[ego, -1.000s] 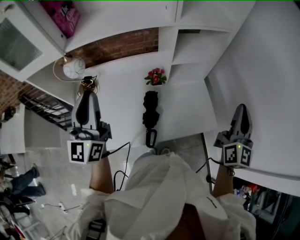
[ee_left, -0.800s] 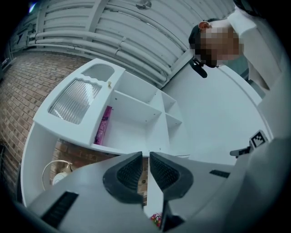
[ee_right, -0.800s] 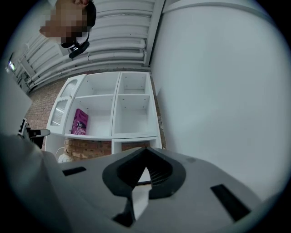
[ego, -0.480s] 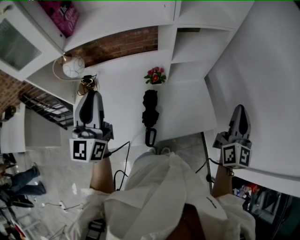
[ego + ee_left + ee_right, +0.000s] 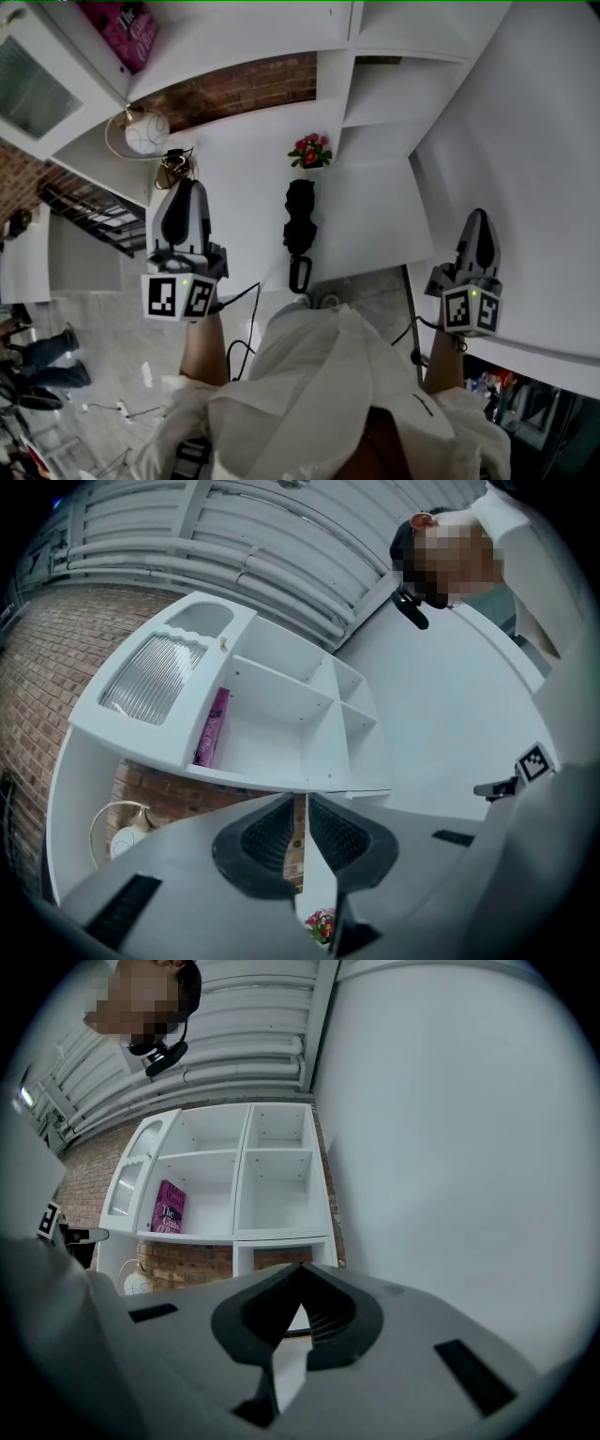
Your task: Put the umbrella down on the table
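In the head view, your left gripper (image 5: 183, 187) and your right gripper (image 5: 480, 216) hang in the air, each pointing forward. The umbrella (image 5: 301, 220) is folded and lies flat on the table (image 5: 375, 234), between the two pairs of jaws and a little ahead of them, well apart from both. Its handle points back to you, and the flowers (image 5: 312, 153) stand just beyond its far end. No jaw touches it, so I judge that the putting down is already done.

In the left gripper view, the jaws are closed on nothing: only a thin slit is between the pads. Beyond the tips you see the shelf (image 5: 281, 733) with a pink book (image 5: 212, 727), and the flowers show below the jaws. The umbrella is not visible here.

In the right gripper view, the jaws meet at the tips and hold nothing. Ahead of them is the same shelf, with a white wall (image 5: 450, 1147) to the right. I judge you hold both grippers closed and away so that nothing can push the umbrella.
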{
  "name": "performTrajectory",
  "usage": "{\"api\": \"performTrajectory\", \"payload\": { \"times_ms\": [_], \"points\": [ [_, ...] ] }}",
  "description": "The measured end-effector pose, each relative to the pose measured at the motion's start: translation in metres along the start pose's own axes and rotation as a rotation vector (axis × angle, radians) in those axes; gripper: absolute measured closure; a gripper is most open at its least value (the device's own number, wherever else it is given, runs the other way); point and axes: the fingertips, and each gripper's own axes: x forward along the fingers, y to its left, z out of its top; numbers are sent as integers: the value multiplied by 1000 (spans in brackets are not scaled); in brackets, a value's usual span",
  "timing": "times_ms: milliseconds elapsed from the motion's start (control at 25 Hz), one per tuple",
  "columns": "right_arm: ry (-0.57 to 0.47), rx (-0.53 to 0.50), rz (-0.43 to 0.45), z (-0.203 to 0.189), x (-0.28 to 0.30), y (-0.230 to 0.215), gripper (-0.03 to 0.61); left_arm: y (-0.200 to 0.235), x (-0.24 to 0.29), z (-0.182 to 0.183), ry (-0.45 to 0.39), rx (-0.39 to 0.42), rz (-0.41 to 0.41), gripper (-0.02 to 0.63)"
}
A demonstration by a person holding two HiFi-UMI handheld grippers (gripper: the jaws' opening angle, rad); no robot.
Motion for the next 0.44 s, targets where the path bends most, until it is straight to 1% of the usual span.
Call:
{"api": "performTrajectory", "payload": {
  "times_ms": [440],
  "points": [
    [5, 3, 14, -3, 5, 3, 560, -2, 4, -12, 31, -6, -8, 546]
  ]
}}
